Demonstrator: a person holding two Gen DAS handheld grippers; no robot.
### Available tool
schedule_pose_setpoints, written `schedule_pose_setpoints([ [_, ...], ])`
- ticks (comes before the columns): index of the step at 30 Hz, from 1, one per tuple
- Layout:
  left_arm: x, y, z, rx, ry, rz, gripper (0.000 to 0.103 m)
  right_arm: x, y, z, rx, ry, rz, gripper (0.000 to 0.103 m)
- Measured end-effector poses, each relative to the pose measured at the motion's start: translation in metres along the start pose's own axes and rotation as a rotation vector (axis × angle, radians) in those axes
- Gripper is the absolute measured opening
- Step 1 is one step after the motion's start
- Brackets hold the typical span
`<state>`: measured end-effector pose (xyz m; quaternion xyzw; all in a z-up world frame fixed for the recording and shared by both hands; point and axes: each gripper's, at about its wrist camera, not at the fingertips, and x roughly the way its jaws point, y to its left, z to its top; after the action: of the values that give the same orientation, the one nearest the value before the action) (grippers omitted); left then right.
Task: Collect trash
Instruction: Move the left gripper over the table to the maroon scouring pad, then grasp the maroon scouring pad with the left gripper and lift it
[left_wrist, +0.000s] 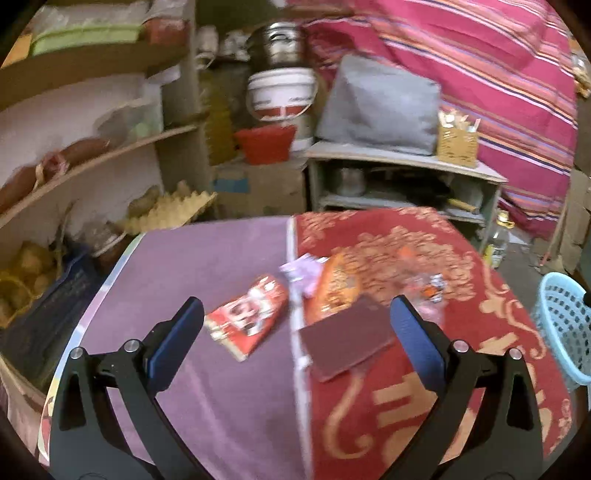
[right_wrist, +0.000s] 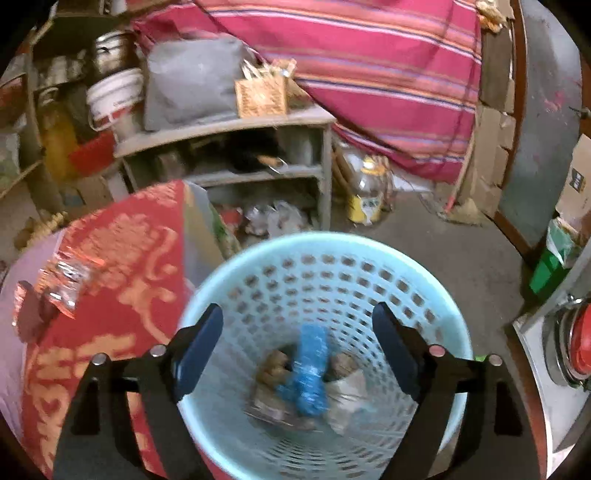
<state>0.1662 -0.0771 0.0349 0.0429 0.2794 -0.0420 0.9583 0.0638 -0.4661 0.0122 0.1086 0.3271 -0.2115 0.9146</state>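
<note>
My left claw (left_wrist: 297, 317) spread wide and empty above wrappers (left_wrist: 246, 317) on the table (left_wrist: 207, 266), my right claw (right_wrist: 297, 325) open over the blue basket (right_wrist: 229, 280), blue trash (right_wrist: 309, 373) inside

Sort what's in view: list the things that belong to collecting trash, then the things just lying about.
Belongs to the job:
red wrapper
orange wrapper
purple wrapper
clear wrapper
blue basket, already holding trash
left gripper and right gripper, jaws open

Just lying about:
white bucket
grey cushion
egg tray
oil bottle
</note>
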Motion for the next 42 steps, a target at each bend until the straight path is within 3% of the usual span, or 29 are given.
schedule_pose_setpoints([
  [5,0.018,0.03,-0.011,-0.017,0.047,0.038,0.097,-0.001,0.052,0.003,-0.05,-0.024,0.048,0.088],
  [9,0.029,0.039,-0.017,-0.054,0.089,0.022,0.097,0.006,0.094,0.002,-0.098,-0.016,0.068,0.089],
  [19,0.051,0.004,-0.021,-0.03,0.131,-0.023,0.097,0.025,0.158,-0.008,-0.127,0.03,0.134,0.089],
  [25,0.072,-0.016,-0.022,-0.056,0.176,-0.031,0.097,0.031,0.17,-0.009,-0.178,0.026,0.104,0.089],
  [30,0.088,-0.026,-0.02,-0.111,0.203,-0.056,0.097,0.037,0.16,-0.005,-0.141,0.042,0.112,0.089],
  [39,0.111,-0.048,-0.026,-0.073,0.266,-0.045,0.097,0.046,0.157,-0.003,-0.107,0.069,0.135,0.089],
  [42,0.113,-0.048,-0.026,-0.065,0.273,-0.044,0.091,0.045,0.158,-0.003,-0.118,0.064,0.136,0.089],
])
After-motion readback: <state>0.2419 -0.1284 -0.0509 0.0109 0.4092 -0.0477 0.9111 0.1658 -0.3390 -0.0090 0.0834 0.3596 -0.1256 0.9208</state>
